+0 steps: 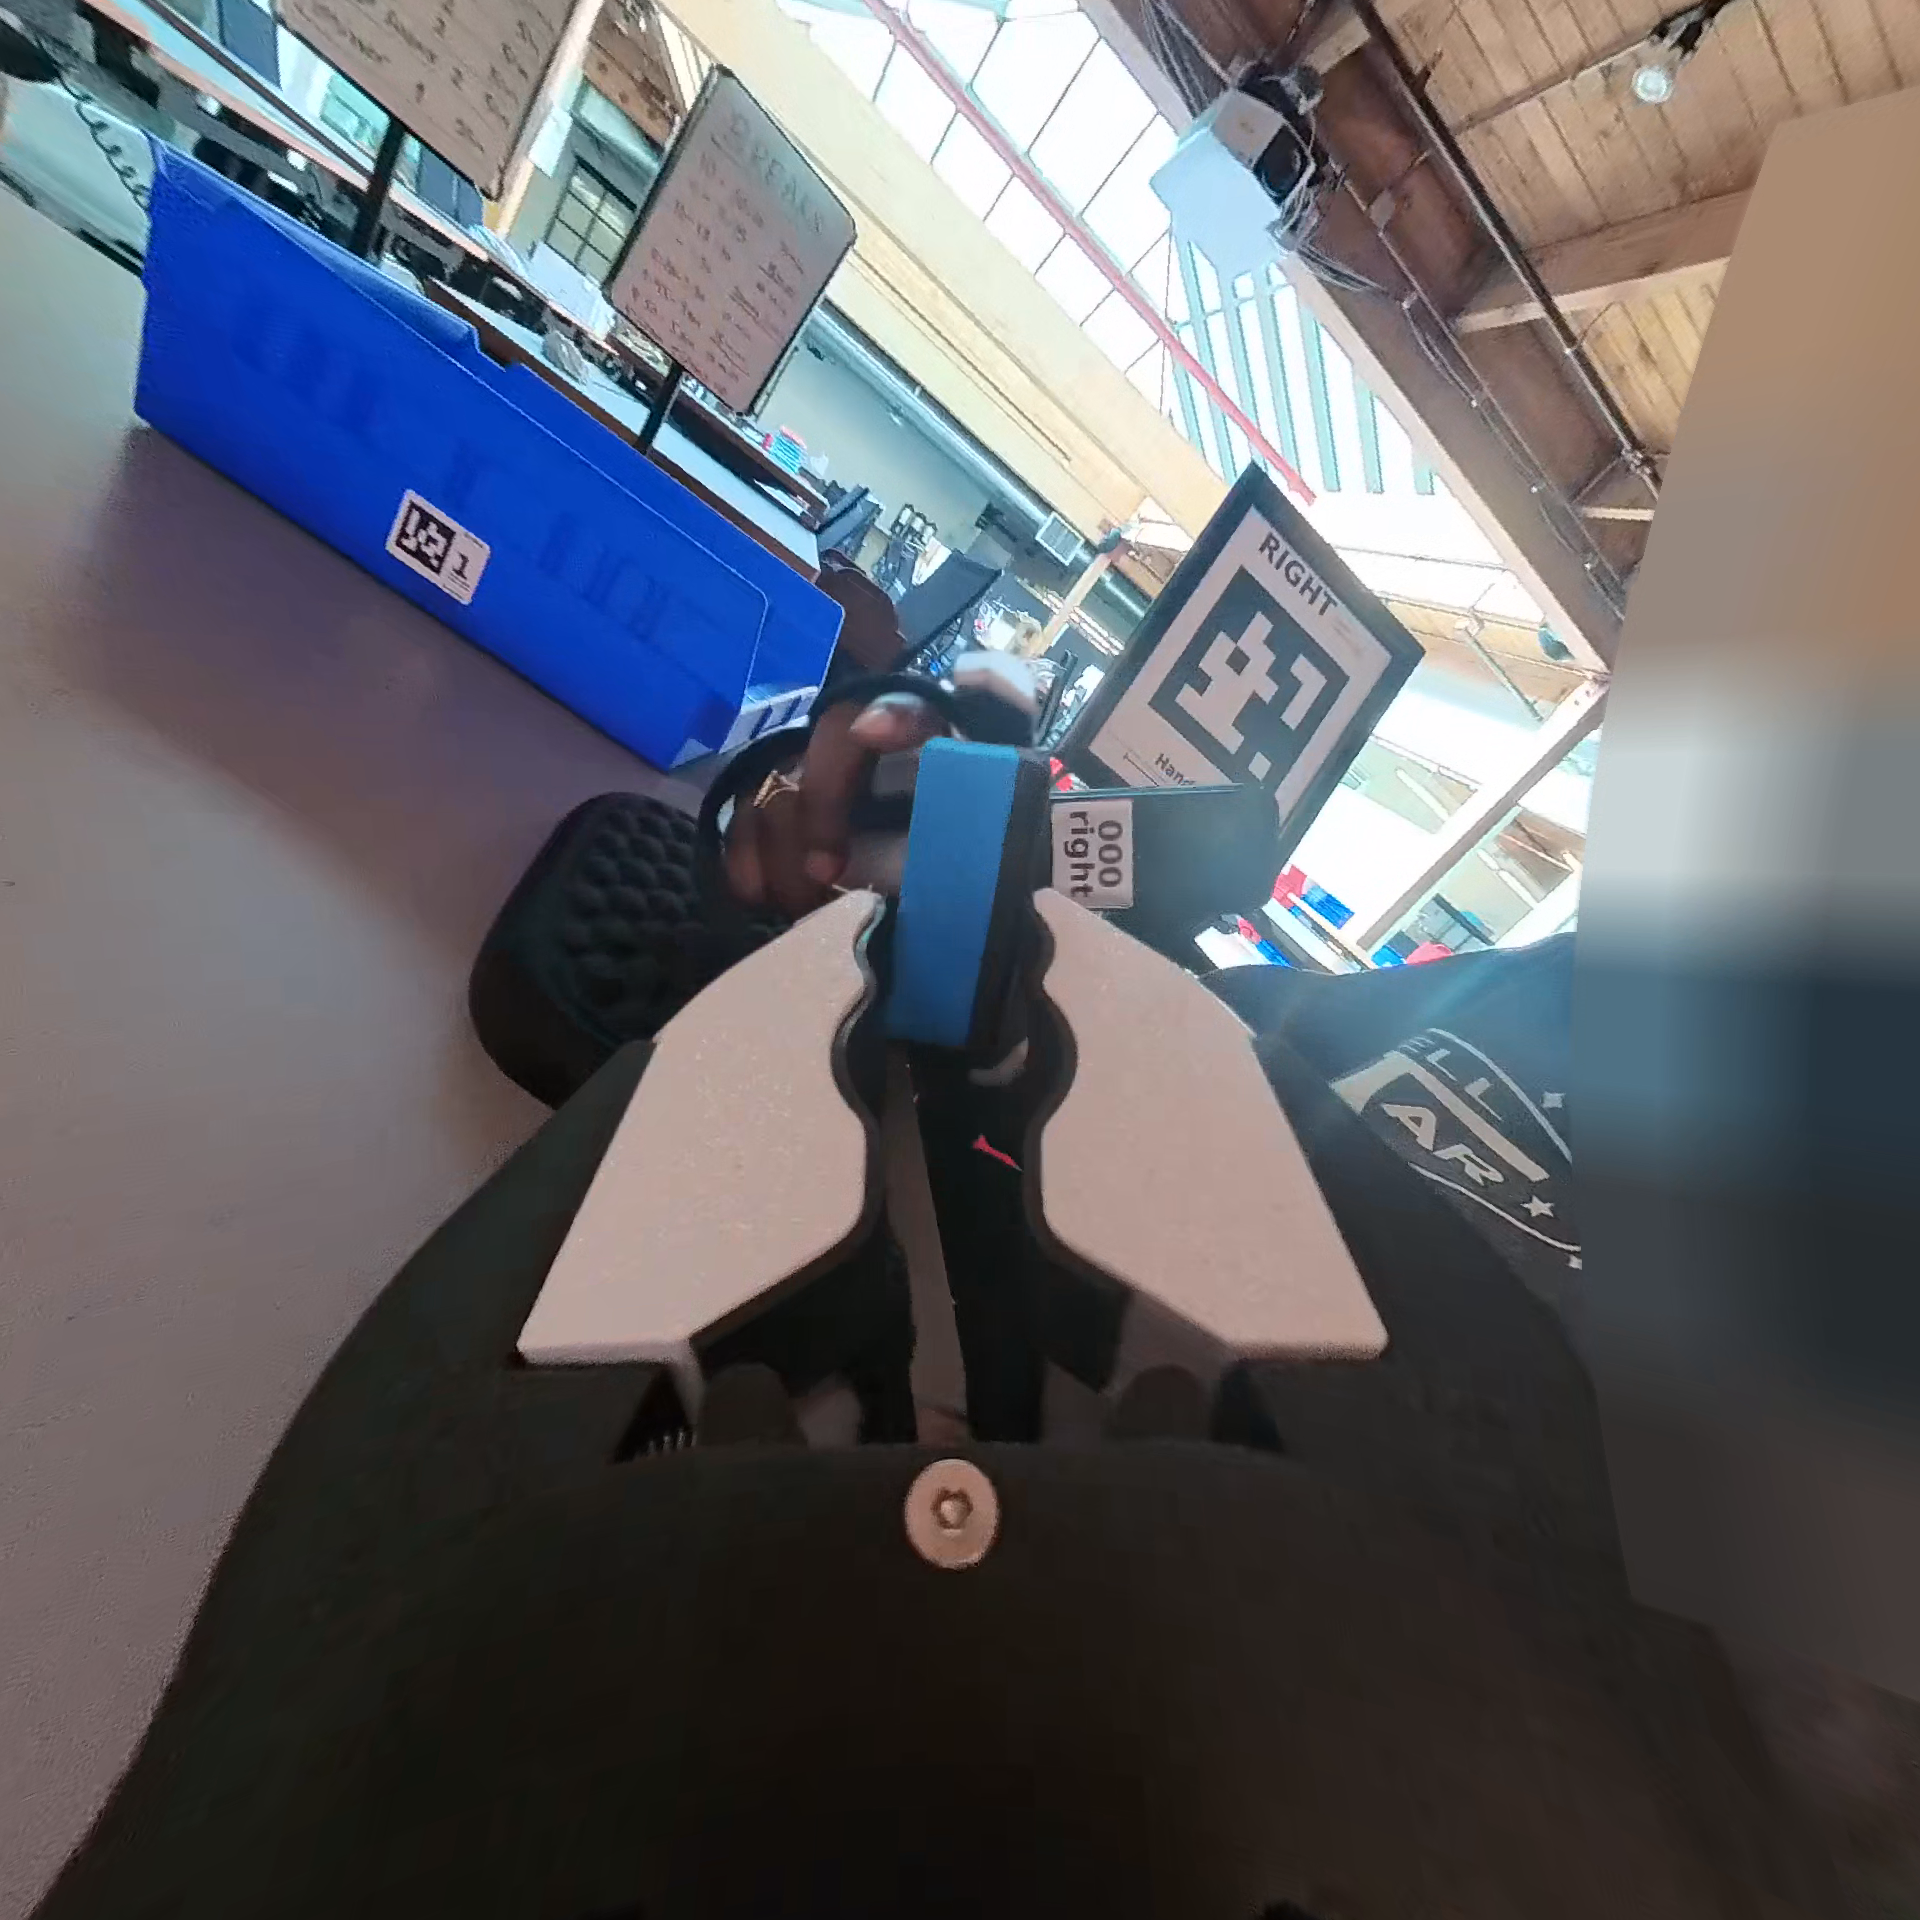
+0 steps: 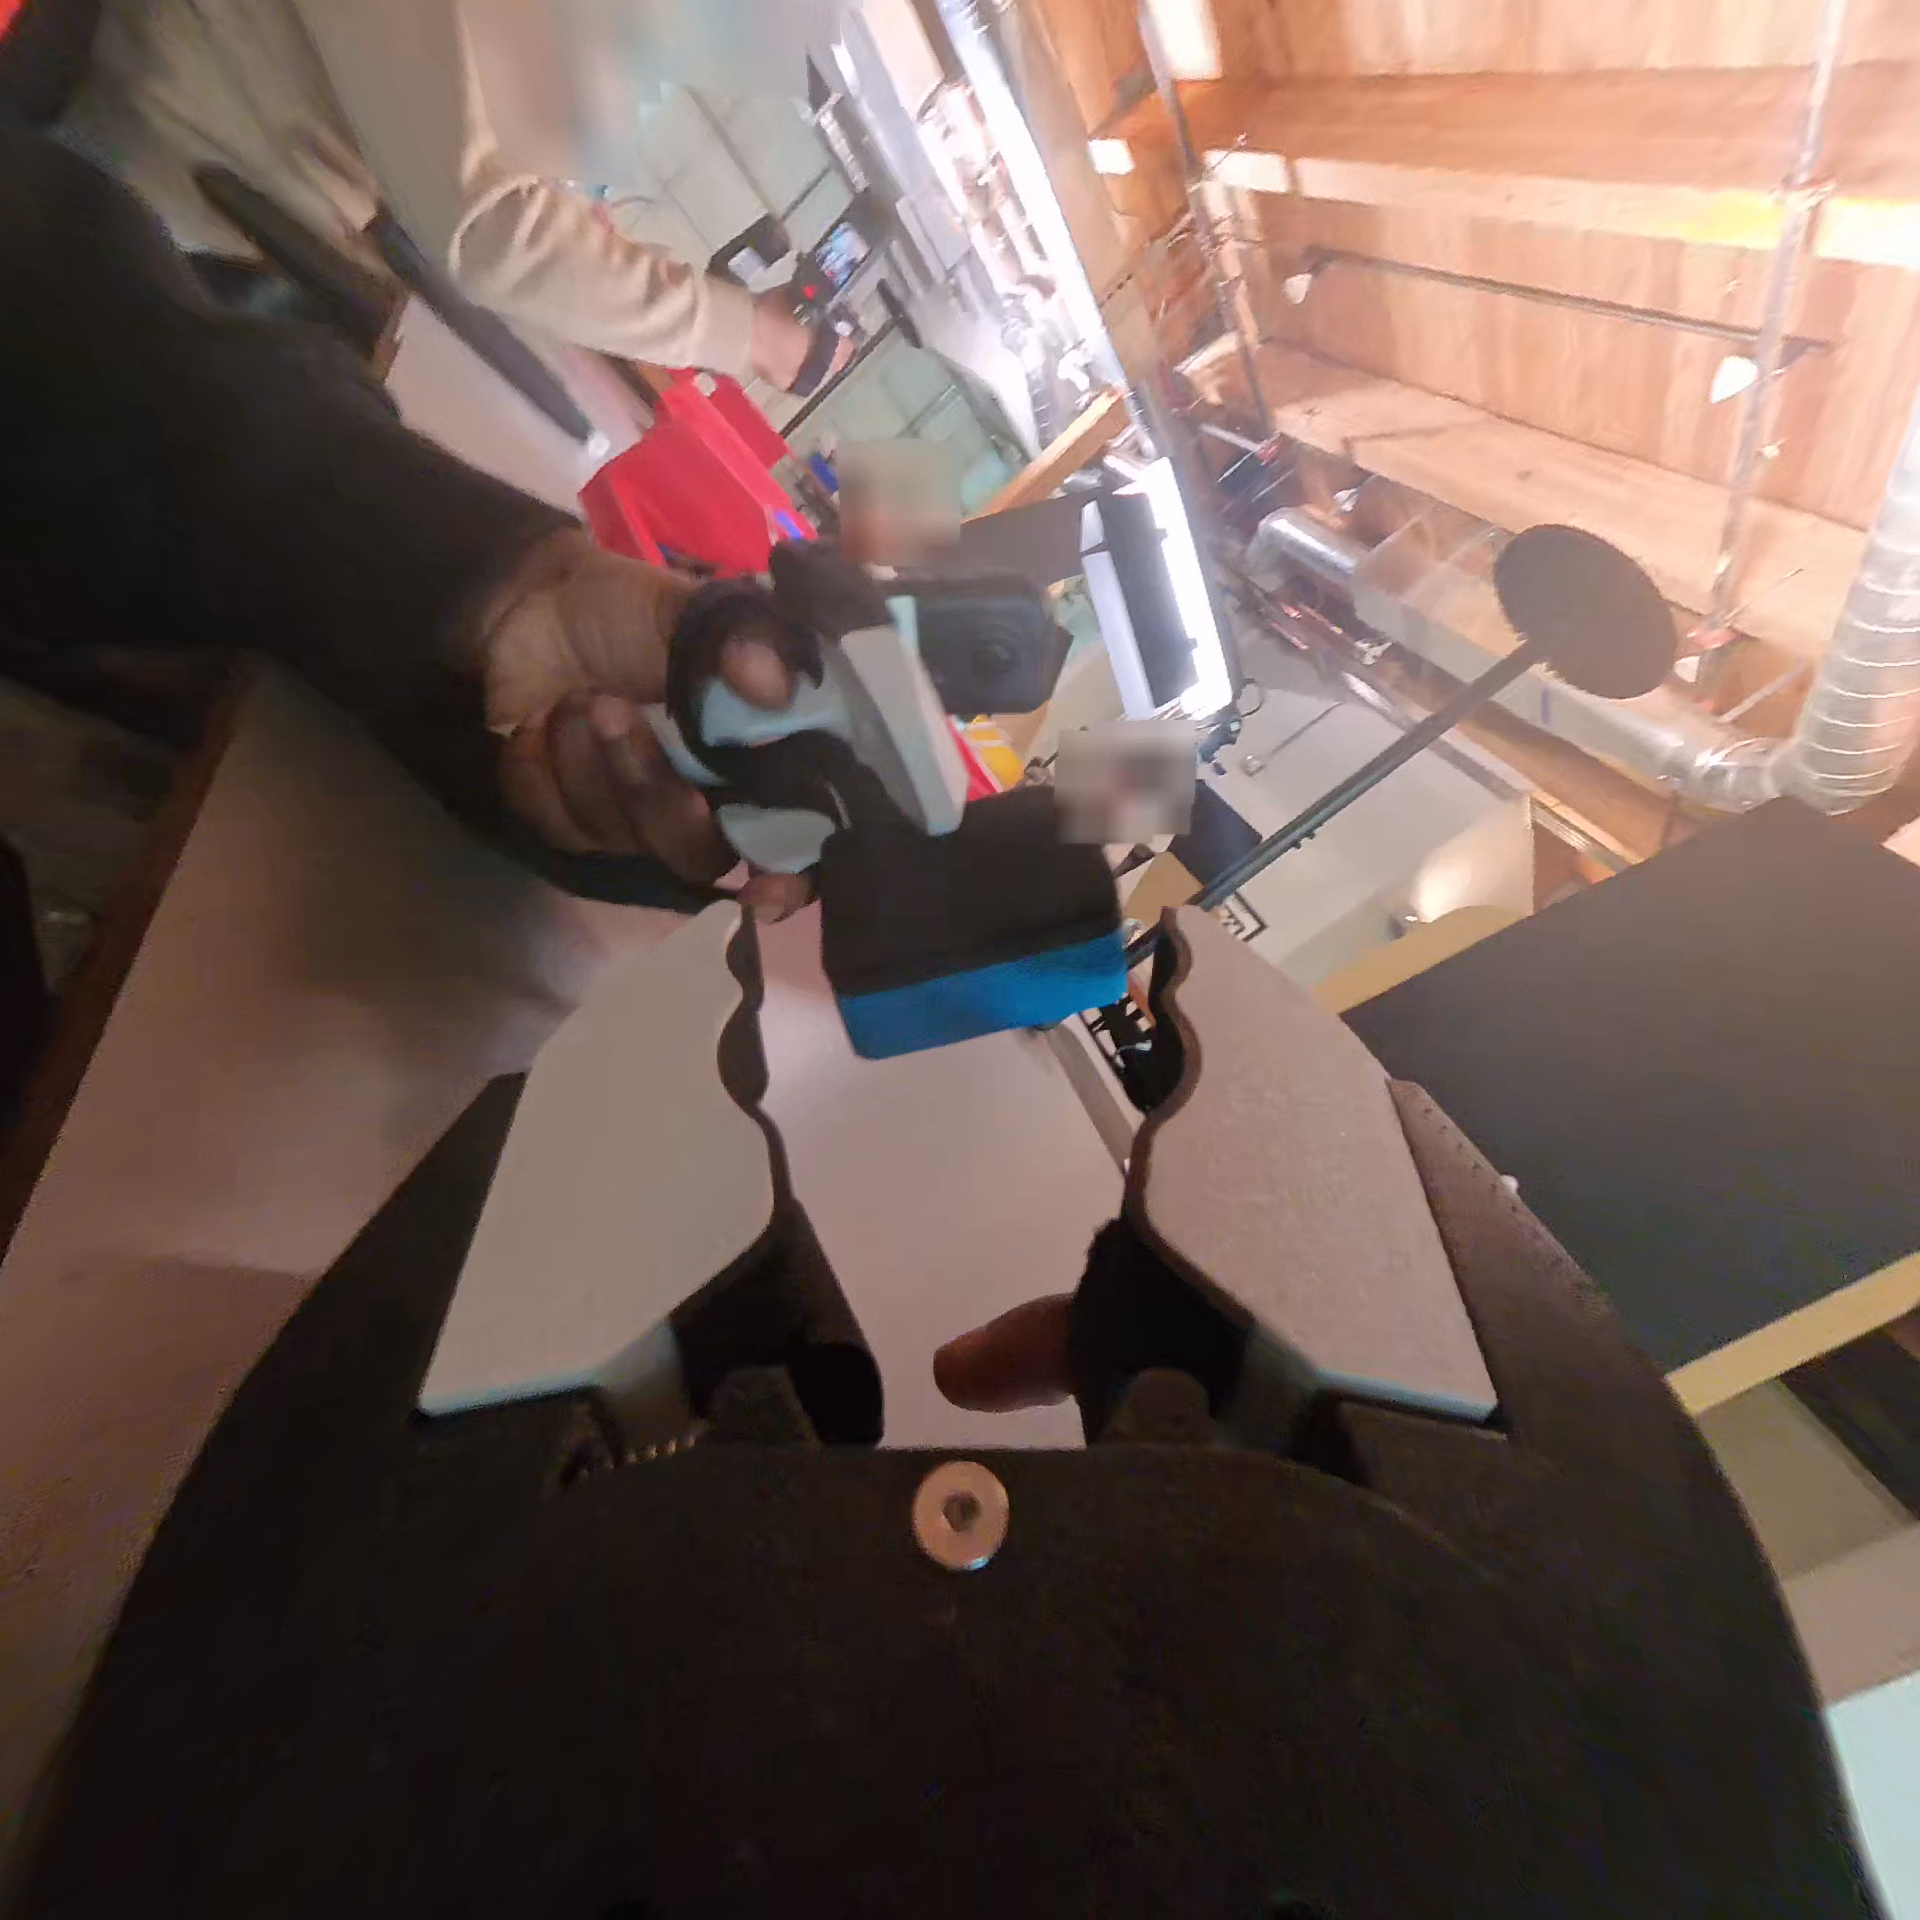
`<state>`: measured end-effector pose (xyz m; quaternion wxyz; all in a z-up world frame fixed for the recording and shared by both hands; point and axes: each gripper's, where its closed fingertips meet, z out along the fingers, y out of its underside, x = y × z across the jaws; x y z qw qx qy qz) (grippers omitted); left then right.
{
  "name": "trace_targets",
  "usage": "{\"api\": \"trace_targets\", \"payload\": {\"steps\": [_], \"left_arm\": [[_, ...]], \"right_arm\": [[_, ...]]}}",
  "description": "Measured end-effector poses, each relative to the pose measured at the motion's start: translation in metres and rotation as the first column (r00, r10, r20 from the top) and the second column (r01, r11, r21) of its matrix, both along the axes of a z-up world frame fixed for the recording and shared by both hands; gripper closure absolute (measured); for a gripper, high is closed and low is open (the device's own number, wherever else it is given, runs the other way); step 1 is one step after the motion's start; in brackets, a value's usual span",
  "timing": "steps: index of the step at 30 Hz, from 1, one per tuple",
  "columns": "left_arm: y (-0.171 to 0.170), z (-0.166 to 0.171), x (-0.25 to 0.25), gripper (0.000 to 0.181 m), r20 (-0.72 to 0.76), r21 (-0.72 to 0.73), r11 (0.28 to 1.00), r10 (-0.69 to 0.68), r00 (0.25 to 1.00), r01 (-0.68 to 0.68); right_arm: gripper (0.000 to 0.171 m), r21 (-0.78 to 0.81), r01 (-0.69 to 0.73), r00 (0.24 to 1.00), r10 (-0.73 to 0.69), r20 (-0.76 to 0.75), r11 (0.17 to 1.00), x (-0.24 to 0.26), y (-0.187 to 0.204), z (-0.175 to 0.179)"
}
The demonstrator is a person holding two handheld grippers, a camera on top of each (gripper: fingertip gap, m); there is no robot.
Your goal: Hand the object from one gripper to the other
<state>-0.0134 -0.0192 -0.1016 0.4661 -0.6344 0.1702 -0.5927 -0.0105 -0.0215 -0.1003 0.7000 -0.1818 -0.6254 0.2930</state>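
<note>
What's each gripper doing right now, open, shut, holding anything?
Left gripper: shut on the blue-and-black eraser block.
Right gripper: open, empty, the block just ahead of its fingertips.

Right claw [image 2: 956,925] gapes wide — left claw [image 2: 914,769] pinches the blue-black eraser [image 2: 971,935].

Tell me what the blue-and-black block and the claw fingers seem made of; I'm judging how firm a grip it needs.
The block looks like soft foam: a matte blue layer on a fuzzy black, felt-like one, probably an eraser. The left claw is shut on it; its fingers look like hard, grainy matte-white plastic. The right claw is open.
</note>
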Motion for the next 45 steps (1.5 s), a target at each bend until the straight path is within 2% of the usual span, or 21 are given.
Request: {"api": "trace_targets", "payload": {"steps": [3,5,7,8,9,10,12,14,20,23,27,29,31,32,34,36,39,41,42,44,45], "left_arm": [[-0.004,-0.001,0.003,0.159,0.003,-0.016,0.999,-0.037,0.999,0.037],[-0.005,-0.001,0.004,0.159,-0.006,0.002,0.999,-0.042,0.999,0.042],[-0.008,0.007,0.005,0.154,-0.026,0.116,0.993,-0.02,0.999,0.023],[-0.01,0.013,0.005,0.144,-0.047,0.204,0.979,0.017,0.999,-0.008],[-0.012,0.018,0.006,0.129,-0.076,0.311,0.95,0.067,0.995,-0.041],[-0.015,0.021,0.006,0.123,-0.116,0.425,0.902,0.135,0.984,-0.073],[-0.013,0.02,0.008,0.113,-0.207,0.623,0.774,0.304,0.93,-0.114],[-0.01,0.019,0.009,0.112,-0.23,0.712,0.69,0.404,0.885,-0.13],[-0.007,0.007,0.017,0.111,-0.298,0.692,0.717,0.395,0.869,-0.089],[-0.004,0.0,0.019,0.124,-0.345,0.691,0.72,0.409,0.845,-0.067],[-0.002,-0.004,0.017,0.124,-0.358,0.598,0.798,0.347,0.867,-0.072],[-0.002,-0.002,0.013,0.124,-0.319,0.501,0.861,0.281,0.905,-0.091],[-0.003,0.002,0.009,0.125,-0.245,0.381,0.92,0.194,0.95,-0.09],[-0.004,0.002,0.007,0.125,-0.205,0.311,0.947,0.147,0.968,-0.078],[-0.005,0.001,0.005,0.125,-0.132,0.177,0.983,0.061,0.989,-0.037],[-0.005,0.0,0.004,0.125,-0.099,0.121,0.993,0.023,0.995,-0.011],[-0.01,-0.004,0.008,0.125,-0.131,0.115,0.993,-0.011,0.991,0.027],[-0.011,-0.007,0.011,0.125,-0.152,0.108,0.993,-0.032,0.988,0.048],[-0.012,-0.008,0.012,0.125,-0.16,0.118,0.992,-0.032,0.987,0.051],[-0.011,-0.005,0.012,0.124,-0.186,0.192,0.981,0.005,0.983,0.031],[-0.01,-0.001,0.012,0.12,-0.208,0.274,0.962,0.053,0.977,0.006]], "right_arm": [[0.114,0.035,0.023,1.0,-0.023,-0.016,0.999,0.0,0.001,0.0],[0.115,0.014,0.013,1.0,-0.013,-0.001,1.0,0.001,0.002,0.0],[0.115,-0.103,-0.044,0.999,0.047,0.023,0.994,0.003,0.001,0.004],[0.115,-0.187,-0.081,0.996,0.088,0.031,0.979,0.005,0.002,0.007],[0.116,-0.289,-0.117,0.99,0.136,0.045,0.95,0.007,0.003,0.009],[0.115,-0.4,-0.153,0.978,0.196,0.068,0.904,0.007,0.004,0.009],[0.116,-0.556,-0.204,0.954,0.292,0.072,0.805,0.011,0.009,0.014],[0.116,-0.639,-0.235,0.924,0.372,0.087,0.733,0.015,0.007,0.013],[0.116,-0.607,-0.22,0.905,0.392,0.166,0.764,0.011,-0.004,0.002],[0.115,-0.607,-0.22,0.902,0.396,0.171,0.764,0.011,-0.005,0.001],[0.115,-0.585,-0.237,0.917,0.378,0.129,0.775,0.012,-0.002,0.006],[0.105,-0.51,-0.265,0.945,0.325,0.031,0.819,0.017,0.0,0.015],[0.105,-0.384,-0.275,0.961,0.265,-0.08,0.882,0.024,0.001,0.024],[0.105,-0.304,-0.242,0.97,0.225,-0.091,0.921,0.024,0.001,0.023],[0.105,-0.097,-0.114,0.993,0.114,-0.01,0.989,0.016,0.0,0.007],[0.109,0.054,-0.04,0.999,0.042,-0.02,0.998,0.012,-0.003,0.0],[0.124,0.131,0.019,0.999,-0.013,-0.045,0.991,0.008,-0.004,0.0],[0.143,0.151,0.027,0.999,-0.023,-0.025,0.988,0.006,-0.003,-0.004],[0.147,0.151,0.021,1.0,-0.018,-0.023,0.988,0.007,-0.004,-0.004],[0.148,0.081,-0.004,1.0,0.002,0.017,0.997,0.007,-0.002,-0.004],[0.148,0.012,-0.031,0.999,0.031,0.026,0.999,0.009,-0.002,-0.002]]}}
